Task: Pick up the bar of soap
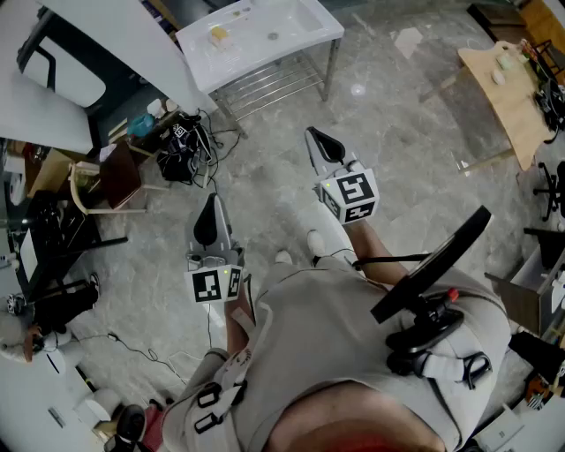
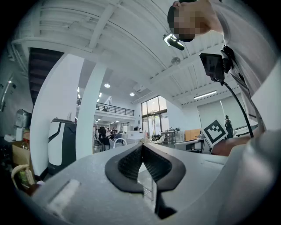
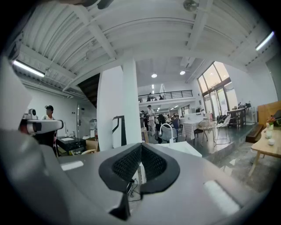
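1. Grey marbled floor (image 1: 397, 132) fills most of the head view, with a white stand (image 1: 300, 22) at the top edge and a wooden table (image 1: 512, 97) off to the right.
2. The bar of soap (image 1: 219, 35), a small yellow block, lies on top of the white stand near its left end, well apart from both grippers.
3. The left gripper (image 1: 212, 201) is held level just in front of the person's body. Its jaws are pressed together, and the ribbed black pads (image 2: 129, 163) meet at the tips with nothing between them.
4. The right gripper (image 1: 315, 134) is further ahead than the left one and nearer the stand. Its pads (image 3: 124, 165) also meet at the tips, and nothing is between them.
5. A tangle of cables (image 1: 181, 154) and a chair (image 1: 106, 181) sit on the floor left of the stand.
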{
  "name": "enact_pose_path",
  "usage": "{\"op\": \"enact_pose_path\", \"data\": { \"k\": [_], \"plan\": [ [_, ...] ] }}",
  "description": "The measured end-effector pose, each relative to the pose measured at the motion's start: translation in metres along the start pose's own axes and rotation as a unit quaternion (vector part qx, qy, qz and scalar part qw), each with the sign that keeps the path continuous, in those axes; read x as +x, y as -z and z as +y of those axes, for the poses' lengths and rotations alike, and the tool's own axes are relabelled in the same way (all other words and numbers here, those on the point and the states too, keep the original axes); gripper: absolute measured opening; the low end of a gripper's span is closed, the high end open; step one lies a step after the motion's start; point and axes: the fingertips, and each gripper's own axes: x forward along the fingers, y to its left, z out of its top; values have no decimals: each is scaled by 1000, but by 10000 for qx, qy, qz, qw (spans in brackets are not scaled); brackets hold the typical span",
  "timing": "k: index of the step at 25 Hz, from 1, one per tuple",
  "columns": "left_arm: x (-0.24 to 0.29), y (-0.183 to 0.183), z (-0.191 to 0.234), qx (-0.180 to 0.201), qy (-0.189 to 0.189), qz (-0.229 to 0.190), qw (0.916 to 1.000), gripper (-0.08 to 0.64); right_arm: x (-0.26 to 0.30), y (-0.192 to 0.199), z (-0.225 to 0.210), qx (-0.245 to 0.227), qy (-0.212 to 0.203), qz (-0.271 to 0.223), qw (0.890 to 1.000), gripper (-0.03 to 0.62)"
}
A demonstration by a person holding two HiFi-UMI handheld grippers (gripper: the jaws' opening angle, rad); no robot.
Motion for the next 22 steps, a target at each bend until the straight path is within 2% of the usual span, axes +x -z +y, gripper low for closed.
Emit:
{"op": "enact_pose_path", "data": {
  "k": [5,9,11,16,20,22],
  "plan": [
    [-52,-19,-37,-41,-7,-212,9998,-5,-55,-5,31,-28,-167,-108,9998,0],
    [-99,-34,-32,-119,129,-430,9989,-5,-82,-1,82,-51,-247,0,9997,0],
    [-132,-28,-27,-216,148,-453,9986,-5,-98,8,111,-82,-261,63,9996,0],
    [-187,12,-13,-540,424,-157,9975,-5,-148,28,160,-20,93,278,9996,3],
    [-212,10,8,-646,317,-214,9972,-5,-166,35,182,-322,161,475,9982,3],
    [-221,12,12,-687,252,-245,9970,-5,-173,39,186,-254,178,491,9983,5]
  ]
}}
